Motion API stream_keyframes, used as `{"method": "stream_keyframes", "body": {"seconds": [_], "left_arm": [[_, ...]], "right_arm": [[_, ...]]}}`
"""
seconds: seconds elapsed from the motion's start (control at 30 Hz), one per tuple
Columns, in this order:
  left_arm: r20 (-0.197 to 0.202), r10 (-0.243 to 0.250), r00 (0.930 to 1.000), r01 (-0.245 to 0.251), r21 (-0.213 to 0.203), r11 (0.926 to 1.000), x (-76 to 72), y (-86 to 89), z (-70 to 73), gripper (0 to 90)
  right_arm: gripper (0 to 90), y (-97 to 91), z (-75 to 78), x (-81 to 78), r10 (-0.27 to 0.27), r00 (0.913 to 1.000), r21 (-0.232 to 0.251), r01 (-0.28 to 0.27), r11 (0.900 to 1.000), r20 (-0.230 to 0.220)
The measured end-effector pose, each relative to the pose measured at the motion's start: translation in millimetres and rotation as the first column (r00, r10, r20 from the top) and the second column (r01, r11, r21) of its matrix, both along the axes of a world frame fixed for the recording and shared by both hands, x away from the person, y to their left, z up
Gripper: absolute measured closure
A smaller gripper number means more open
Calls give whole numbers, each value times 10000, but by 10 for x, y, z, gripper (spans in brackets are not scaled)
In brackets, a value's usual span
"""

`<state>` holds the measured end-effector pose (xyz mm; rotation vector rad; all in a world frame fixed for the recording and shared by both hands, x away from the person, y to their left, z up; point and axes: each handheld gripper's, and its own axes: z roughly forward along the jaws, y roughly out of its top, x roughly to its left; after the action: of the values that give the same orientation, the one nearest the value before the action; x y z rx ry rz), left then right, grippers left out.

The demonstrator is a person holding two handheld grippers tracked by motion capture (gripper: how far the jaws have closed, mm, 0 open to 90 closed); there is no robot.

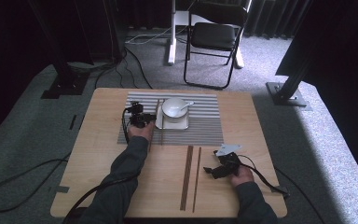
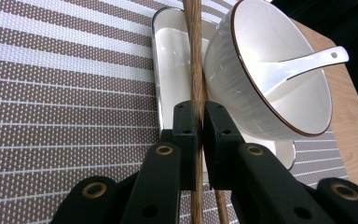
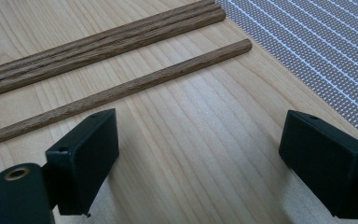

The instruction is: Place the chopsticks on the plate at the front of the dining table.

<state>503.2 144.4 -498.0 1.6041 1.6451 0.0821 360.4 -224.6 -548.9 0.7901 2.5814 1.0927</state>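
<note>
Your left gripper (image 1: 148, 119) is over the left part of the striped placemat (image 1: 205, 126), toward the far side of the table (image 1: 102, 154). Seen along its own jaws, it is clamped tight on one wooden chopstick (image 2: 196, 70); the two black pads (image 2: 185, 122) press the stick from either side, and the stick runs away from you along the left edge of the white square plate (image 2: 175, 60). A second stick end shows just below the pads, close beside the held one. In the high view this chopstick (image 1: 157, 112) lies just left of the plate, near to far.

Just right of the held chopstick sits the white bowl (image 2: 279, 88), resting on the plate, its wall nearly touching the stick. A white spoon (image 2: 303, 63) lies inside the bowl with its handle pointing out over the right-hand rim.

Farther right and nearer to you, on the bare wood in front of the placemat, lie more chopsticks: a pair (image 1: 187, 175) side by side and touching, and a single one (image 1: 197, 177) just to their right, all pointing near to far.

Your right gripper (image 1: 209, 171) rests low over the table at the right, near that single chopstick (image 3: 121, 91). Its jaws are spread wide with only bare wood between them, gripping nothing.
</note>
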Motion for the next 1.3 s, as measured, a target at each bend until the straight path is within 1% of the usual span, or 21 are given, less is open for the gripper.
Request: {"method": "stream_keyframes", "body": {"seconds": [0.53,0.87,1.07,1.17,1.3], "left_arm": [[-23,185,9998,-185,-20,9998,64,35,-5,843],[-48,212,9998,-212,-108,9997,123,-4,-1,843],[-100,204,9997,-205,-133,9997,152,-28,-18,843],[-189,236,9995,-241,-243,9994,167,-29,-42,843],[-244,285,9993,-291,-257,9992,182,-35,-55,843]], "right_arm": [[113,0,0,0,0,10000,-1,0,10000,2],[113,0,0,0,-1,10000,-2,1,10000,1],[113,0,0,0,0,10000,-1,0,10000,0],[113,0,0,0,0,10000,-2,0,10000,2],[113,0,0,0,1,10000,-2,-1,10000,6]]}}
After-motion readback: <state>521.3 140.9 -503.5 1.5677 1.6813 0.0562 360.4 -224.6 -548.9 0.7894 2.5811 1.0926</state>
